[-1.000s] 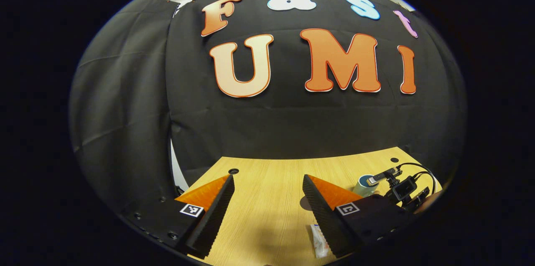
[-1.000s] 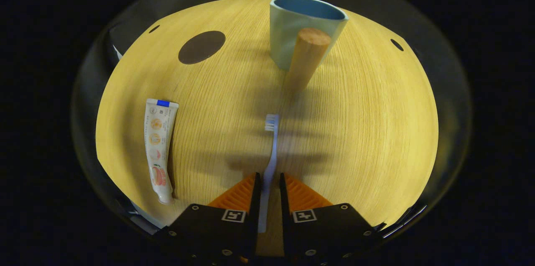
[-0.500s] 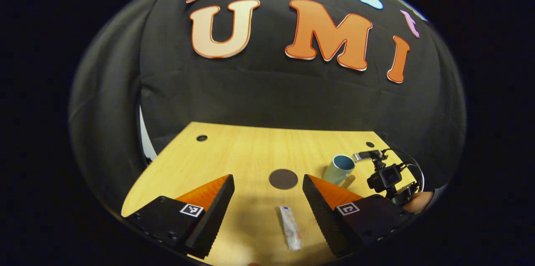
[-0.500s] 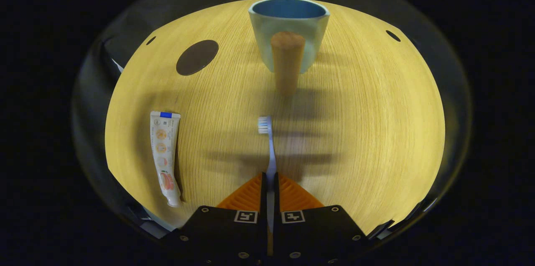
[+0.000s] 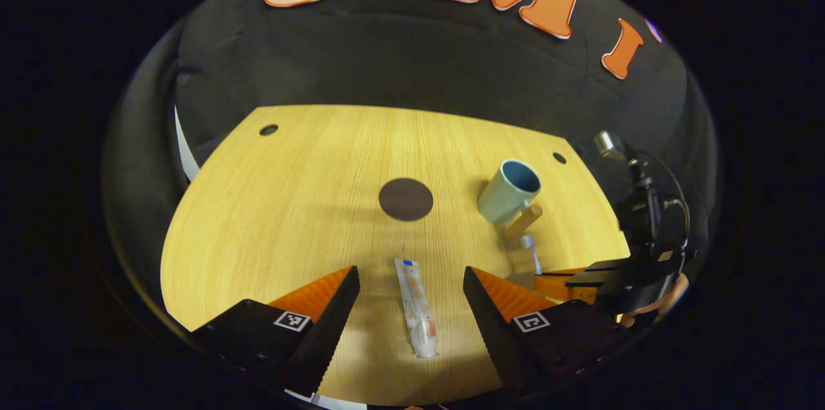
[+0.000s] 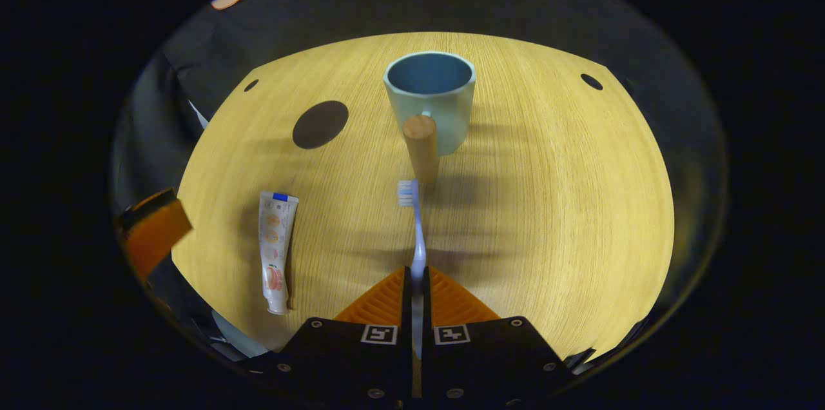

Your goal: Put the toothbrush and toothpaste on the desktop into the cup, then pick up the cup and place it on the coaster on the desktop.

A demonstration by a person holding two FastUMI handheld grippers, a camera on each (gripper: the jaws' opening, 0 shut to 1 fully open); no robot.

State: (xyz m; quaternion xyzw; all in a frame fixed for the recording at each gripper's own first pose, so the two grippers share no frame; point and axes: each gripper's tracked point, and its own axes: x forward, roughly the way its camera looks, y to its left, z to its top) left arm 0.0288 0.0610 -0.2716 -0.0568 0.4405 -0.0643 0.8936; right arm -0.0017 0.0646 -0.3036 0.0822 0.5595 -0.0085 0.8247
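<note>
A pale blue cup [image 6: 430,100] with a wooden handle stands upright on the wooden desktop [image 6: 548,204], also seen as the cup [image 5: 509,191] in the left gripper view. My right gripper [image 6: 416,278] is shut on the handle of a light blue toothbrush [image 6: 412,223], whose bristle head points toward the cup's handle. The white toothpaste tube [image 5: 416,307] lies flat between the spread fingers of my open left gripper [image 5: 409,281]; the tube [image 6: 276,249] lies left of the toothbrush. A dark round coaster [image 5: 405,199] sits mid-table, and the coaster [image 6: 320,124] lies left of the cup.
The right gripper [image 5: 583,281] with its camera rig shows at the right of the left gripper view. A finger of the left gripper [image 6: 151,233] enters the right gripper view at far left. Small holes [image 5: 269,129] mark the desktop's far corners.
The right gripper closed on the toothbrush and drew back from the cup. The left gripper tilted down toward the table, so the toothpaste now lies between its fingers.
</note>
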